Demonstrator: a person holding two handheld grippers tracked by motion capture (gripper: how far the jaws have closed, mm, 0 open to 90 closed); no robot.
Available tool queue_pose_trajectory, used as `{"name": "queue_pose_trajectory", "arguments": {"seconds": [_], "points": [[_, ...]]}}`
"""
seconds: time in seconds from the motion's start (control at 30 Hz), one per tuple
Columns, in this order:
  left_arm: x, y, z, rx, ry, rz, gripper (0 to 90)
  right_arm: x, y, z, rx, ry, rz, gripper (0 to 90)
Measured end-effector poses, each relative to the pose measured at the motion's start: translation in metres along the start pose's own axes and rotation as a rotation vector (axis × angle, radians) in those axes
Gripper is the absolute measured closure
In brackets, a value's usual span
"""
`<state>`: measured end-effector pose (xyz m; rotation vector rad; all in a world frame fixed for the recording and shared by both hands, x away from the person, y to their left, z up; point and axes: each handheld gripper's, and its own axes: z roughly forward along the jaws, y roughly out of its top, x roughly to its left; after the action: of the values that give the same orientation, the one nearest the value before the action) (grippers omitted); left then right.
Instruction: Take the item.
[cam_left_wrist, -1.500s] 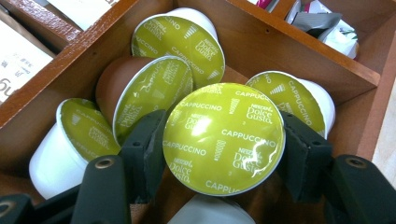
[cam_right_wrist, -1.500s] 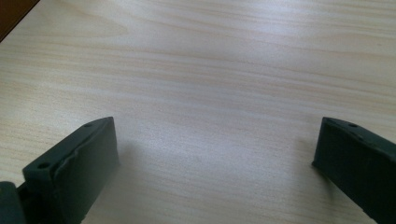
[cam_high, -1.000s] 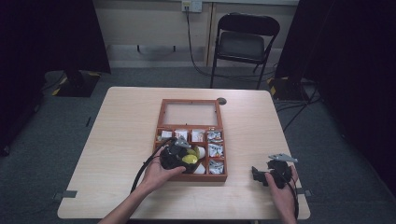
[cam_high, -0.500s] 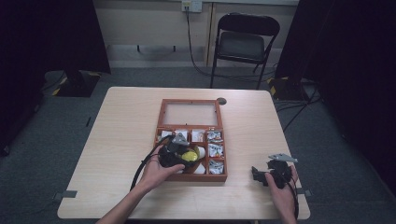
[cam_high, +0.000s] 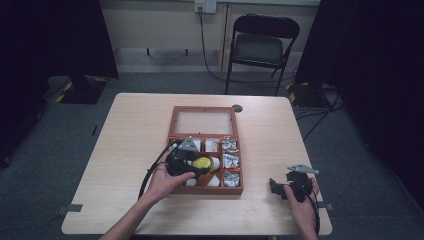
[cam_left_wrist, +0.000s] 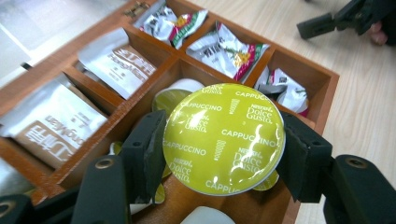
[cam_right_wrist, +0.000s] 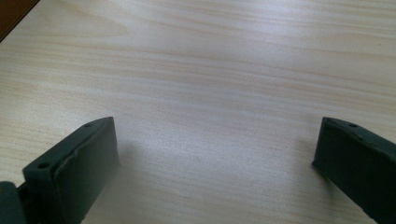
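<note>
**Capsule lifted over the box, grip on the rim only**

Slippage is my main worry. My left gripper (cam_left_wrist: 223, 154) is closed on the round yellow-green foil-topped "Cappuccino" coffee capsule (cam_left_wrist: 224, 138), and the two black jaws press only on opposite edges of its lid. In the high view that capsule (cam_high: 202, 163) sits in the gripper above the lower middle part of the reddish-brown wooden compartment box (cam_high: 181, 189). If I tilt my wrist or jerk sideways, I judge the smooth rim could twist out and the capsule drop back among the others, or land on the pale wooden counter (cam_high: 130, 130) and roll. Squeezing harder might dent the foil. A low sideways move could also catch the box's dividers.

My right gripper (cam_right_wrist: 215, 158) rests on the counter near its right front corner, well apart from the box, with its jaws spread wide and nothing between them.

The box's glass-panelled lid (cam_high: 204, 121) lies open at the far side. The compartments:
- Left column: white-and-brown sachets (cam_left_wrist: 116, 63).
- Far and right cells: crinkled silver packets with red and green print (cam_left_wrist: 229, 49).
- Under the held capsule: more capsules, one with a pale green lid (cam_left_wrist: 170, 98), one white (cam_left_wrist: 205, 217).

How many lie beneath I cannot tell.
</note>
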<state>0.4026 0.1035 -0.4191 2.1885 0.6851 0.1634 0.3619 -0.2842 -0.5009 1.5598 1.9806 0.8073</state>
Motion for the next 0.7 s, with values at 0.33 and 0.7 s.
{"name": "queue_pose_trajectory", "arguments": {"seconds": [0.33, 0.7], "points": [[0.01, 0.001, -0.019, -0.044, 0.013, -0.018, 39.4, 0.0, 0.0, 0.0, 0.0, 0.0, 0.0, 0.0], [0.017, 0.002, -0.038, -0.095, 0.032, -0.036, 39.4, 0.0, 0.0, 0.0, 0.0, 0.0, 0.0, 0.0]]}}
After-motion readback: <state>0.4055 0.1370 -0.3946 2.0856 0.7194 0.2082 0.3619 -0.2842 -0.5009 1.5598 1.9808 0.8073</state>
